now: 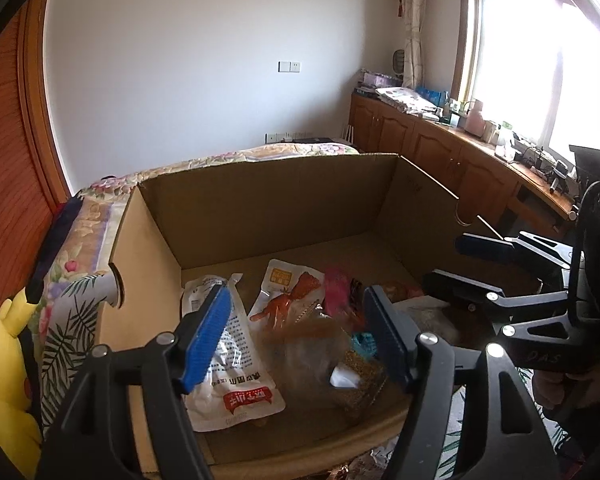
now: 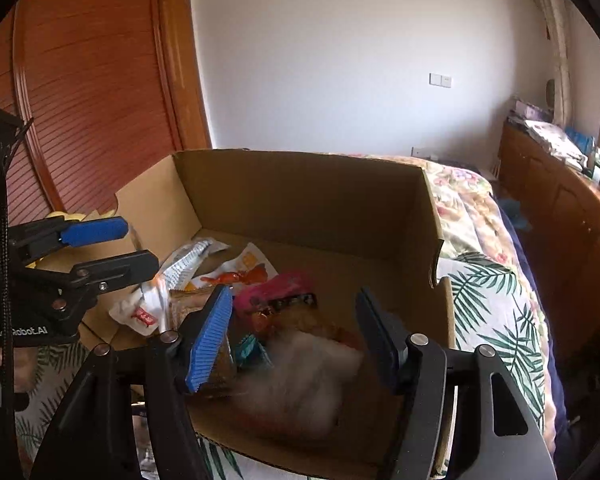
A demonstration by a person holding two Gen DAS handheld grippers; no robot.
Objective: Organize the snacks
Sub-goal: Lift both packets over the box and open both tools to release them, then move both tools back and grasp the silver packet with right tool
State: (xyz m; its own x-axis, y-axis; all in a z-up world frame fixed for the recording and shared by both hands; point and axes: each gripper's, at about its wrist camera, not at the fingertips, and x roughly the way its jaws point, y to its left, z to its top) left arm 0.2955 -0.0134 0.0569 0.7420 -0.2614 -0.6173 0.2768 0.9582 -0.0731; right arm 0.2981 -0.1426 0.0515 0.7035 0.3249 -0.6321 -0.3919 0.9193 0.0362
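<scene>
Both grippers are hovering over the open brown cardboard box (image 1: pixel 260 208) standing on the floral-patterned bedspread (image 2: pixel 496 280). The left gripper (image 1: pixel 300 336) is holding its fingers apart, clamping nothing; the right gripper (image 2: pixel 296 336) is likewise standing open and empty. The snacks are lying on the box floor: a white printed pouch (image 1: pixel 228 352) at nine o'clock, an orange-printed clear packet (image 1: pixel 288 300) at twelve, a pink wrapper (image 1: pixel 338 292) at one, and a blurred pale bag (image 2: pixel 304 376) beneath the right gripper. Judgement: packets appear just released. Recommended practice: keeping the fingers clear of the box walls while withdrawing, avoiding disturbing the settled packets.
</scene>
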